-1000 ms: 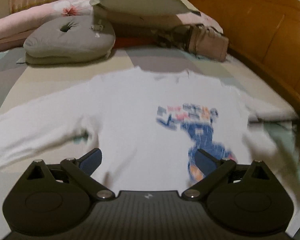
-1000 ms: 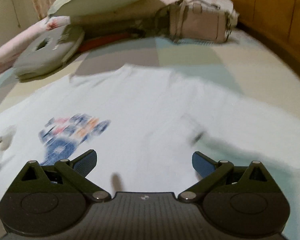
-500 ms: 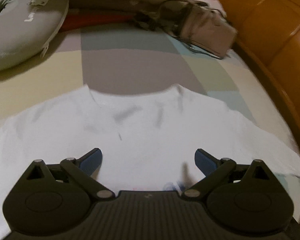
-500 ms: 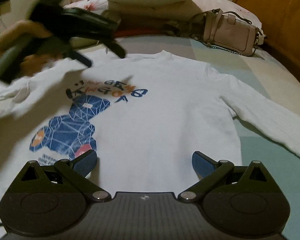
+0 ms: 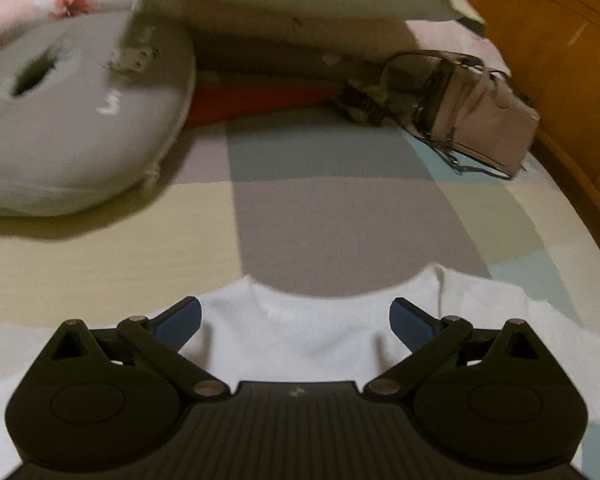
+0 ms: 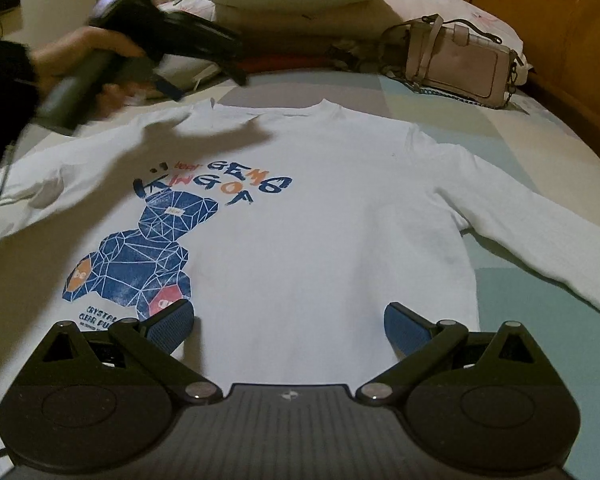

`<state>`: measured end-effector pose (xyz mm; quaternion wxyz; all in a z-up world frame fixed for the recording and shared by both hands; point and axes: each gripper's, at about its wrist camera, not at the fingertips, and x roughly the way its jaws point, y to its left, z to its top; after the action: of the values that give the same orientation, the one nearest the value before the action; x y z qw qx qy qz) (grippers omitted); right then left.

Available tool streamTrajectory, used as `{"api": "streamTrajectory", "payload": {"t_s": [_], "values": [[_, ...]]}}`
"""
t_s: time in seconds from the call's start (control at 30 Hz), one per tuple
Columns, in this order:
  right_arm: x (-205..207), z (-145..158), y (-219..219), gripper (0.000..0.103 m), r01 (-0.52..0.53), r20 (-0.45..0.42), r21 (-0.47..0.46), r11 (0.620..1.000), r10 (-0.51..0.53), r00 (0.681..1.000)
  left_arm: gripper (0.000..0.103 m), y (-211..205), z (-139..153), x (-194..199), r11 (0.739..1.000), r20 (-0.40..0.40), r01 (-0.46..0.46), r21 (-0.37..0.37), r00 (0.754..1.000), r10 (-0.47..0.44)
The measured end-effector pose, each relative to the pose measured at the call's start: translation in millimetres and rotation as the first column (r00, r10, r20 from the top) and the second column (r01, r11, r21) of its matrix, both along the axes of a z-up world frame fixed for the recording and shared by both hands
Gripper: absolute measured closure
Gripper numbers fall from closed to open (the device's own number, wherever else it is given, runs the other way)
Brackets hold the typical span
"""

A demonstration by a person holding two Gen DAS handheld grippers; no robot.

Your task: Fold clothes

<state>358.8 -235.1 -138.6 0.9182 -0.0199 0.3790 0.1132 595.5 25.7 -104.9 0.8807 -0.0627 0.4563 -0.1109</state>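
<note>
patchwork bed (image 6: 452, 120): white sweatshirt (image 6: 320, 220) lies flat, front up, sleeves spread, collar toward the pillows. right wrist view takes in the whole shirt, plus a hand (image 6: 80, 52) carrying the left gripper (image 6: 204, 80) over the near shoulder. left wrist view shows only the collar (image 5: 324, 292), a grey ring cushion (image 5: 68, 120) and a handbag (image 5: 476, 120). print reads "gems king of", "crystal" lower down. left gripper (image 5: 295, 318) and right gripper (image 6: 288, 326) both spread wide, holding nothing.

White sweatshirt (image 6: 340, 208), blue-and-orange print; pastel checked bedsheet (image 5: 332, 216); perhaps beige handbag (image 6: 460, 64).
</note>
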Motion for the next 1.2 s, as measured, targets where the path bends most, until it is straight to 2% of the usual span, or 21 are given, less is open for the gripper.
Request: {"api": "streamTrajectory", "payload": {"t_s": [0.13, 0.27, 0.37, 0.5, 0.93, 1.03, 1.2], "values": [[0.3, 1.8, -4.3, 0.000, 0.017, -0.008, 0.028, 0.999, -0.017, 1.000, 0.003, 21.3, 14.8, -14.9, 1.000, -0.032, -0.009, -0.014, 0.999, 0.009], [0.0, 0.6, -1.5, 0.000, 0.018, -0.003, 0.009, 1.000, -0.018, 1.000, 0.003, 48.1, -15.3, -16.3, 0.997, -0.125, -0.064, -0.052, 0.991, 0.057], [0.1, -1.2, 1.2, 0.000, 0.015, 0.006, -0.017, 1.000, -0.015, 1.000, 0.002, 56.2, -29.5, -8.3, 0.993, -0.075, -0.105, -0.054, 0.992, 0.101], [1.0, -3.8, 4.4, 0.000, 0.018, 0.024, -0.037, 0.999, -0.018, 1.000, 0.001, 60.9, -29.8, 5.2, 0.986, -0.013, -0.153, -0.066, 0.988, 0.153], [-4.7, -5.3, 8.1, 0.000, 0.032, 0.060, -0.055, 0.998, -0.029, 0.998, 0.001, 101.9, 4.1, -88.3, 0.971, -0.039, -0.078, -0.226, 0.997, 0.071], [-6.0, -5.5, 11.2, 0.000, 0.046, 0.070, -0.063, 0.997, -0.042, 0.997, 0.001, 103.1, -6.8, -104.3, 0.971, -0.049, -0.046, -0.234, 0.998, 0.036], [-9.1, -7.3, 12.4, 0.000, 0.058, 0.097, -0.064, 0.996, -0.052, 0.994, 0.002, 105.9, -25.4, -124.5, 0.966, -0.108, -0.040, -0.254, 0.994, 0.013]]}}
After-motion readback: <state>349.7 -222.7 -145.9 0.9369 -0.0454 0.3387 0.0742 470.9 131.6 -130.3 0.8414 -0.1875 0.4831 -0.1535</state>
